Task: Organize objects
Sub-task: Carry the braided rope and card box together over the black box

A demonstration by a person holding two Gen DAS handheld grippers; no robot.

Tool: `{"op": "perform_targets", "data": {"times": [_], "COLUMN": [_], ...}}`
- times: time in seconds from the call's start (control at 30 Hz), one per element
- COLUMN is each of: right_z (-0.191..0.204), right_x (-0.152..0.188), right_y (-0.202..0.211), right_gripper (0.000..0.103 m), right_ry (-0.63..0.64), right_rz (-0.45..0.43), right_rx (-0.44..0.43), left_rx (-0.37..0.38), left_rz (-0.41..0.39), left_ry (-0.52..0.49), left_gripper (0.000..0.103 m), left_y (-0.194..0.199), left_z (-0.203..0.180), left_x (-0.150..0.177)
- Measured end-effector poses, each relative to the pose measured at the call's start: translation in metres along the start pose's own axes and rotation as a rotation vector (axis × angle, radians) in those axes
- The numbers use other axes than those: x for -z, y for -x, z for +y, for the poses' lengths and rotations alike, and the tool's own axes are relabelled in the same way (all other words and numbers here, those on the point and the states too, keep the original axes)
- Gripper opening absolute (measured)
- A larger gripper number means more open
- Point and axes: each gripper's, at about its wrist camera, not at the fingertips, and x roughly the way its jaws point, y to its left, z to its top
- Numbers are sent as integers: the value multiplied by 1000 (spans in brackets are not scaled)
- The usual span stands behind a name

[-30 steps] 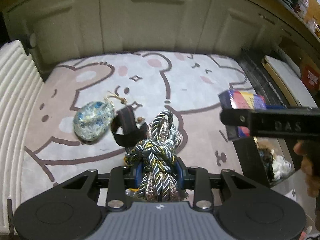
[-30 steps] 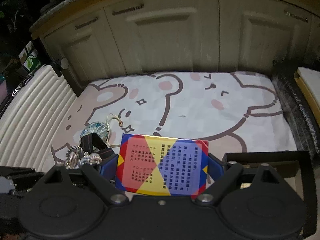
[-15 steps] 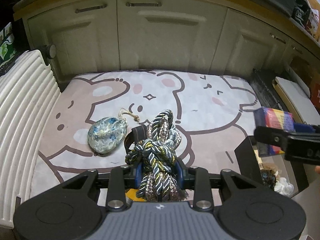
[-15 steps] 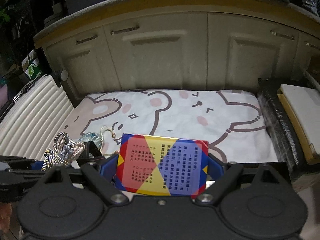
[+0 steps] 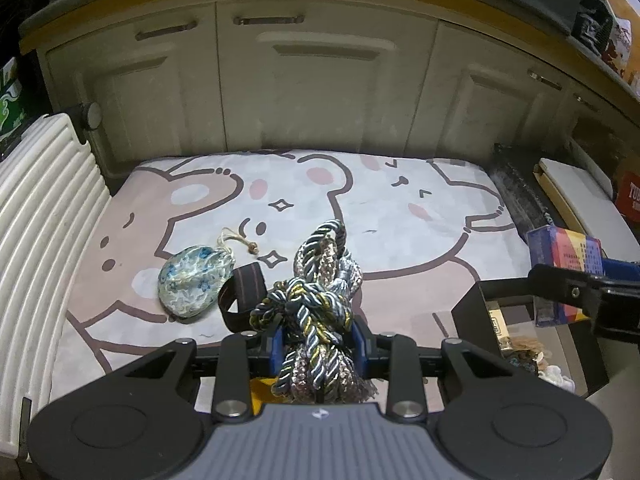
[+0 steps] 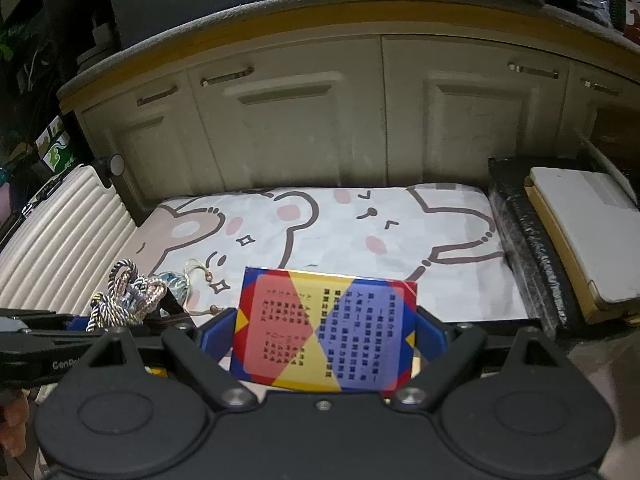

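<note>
My left gripper (image 5: 318, 338) is shut on a knotted bundle of braided cords (image 5: 316, 300), blue, gold and silver, held above the cartoon mat (image 5: 400, 208). My right gripper (image 6: 326, 332) is shut on a red, yellow and blue box (image 6: 326, 328) with printed text; the box also shows in the left wrist view (image 5: 564, 276), above a black open bin (image 5: 476, 308). A blue-and-white patterned pouch (image 5: 194, 282) with a drawstring and a dark elastic strap (image 5: 242, 300) lie on the mat. The cords also show in the right wrist view (image 6: 126, 296).
A white ribbed suitcase (image 5: 40, 216) lies along the mat's left side. Cream cabinet doors (image 5: 320, 80) stand behind. A black wrapped block (image 6: 524, 248) and a white flat box (image 6: 580, 232) lie at the right. The bin holds small items (image 5: 528, 356).
Both grippers have risen and drawn back from the mat with their loads. The right gripper and box moved right, over the black bin.
</note>
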Motion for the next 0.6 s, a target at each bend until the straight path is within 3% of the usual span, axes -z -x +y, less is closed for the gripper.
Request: {"op": "perform_targets", "data": {"times": [0.6], "right_z": [-58], "right_x": [6], "right_y": [33], "right_gripper": [91], "right_ry": [-32], "right_rz": [-27], "right_rx": [83], "left_rx": [87], "left_rz": [-32], "left_ry": [-90], "left_gripper": [34], "left_y": [0], "left_z": [-52], "left_x": [-3]}}
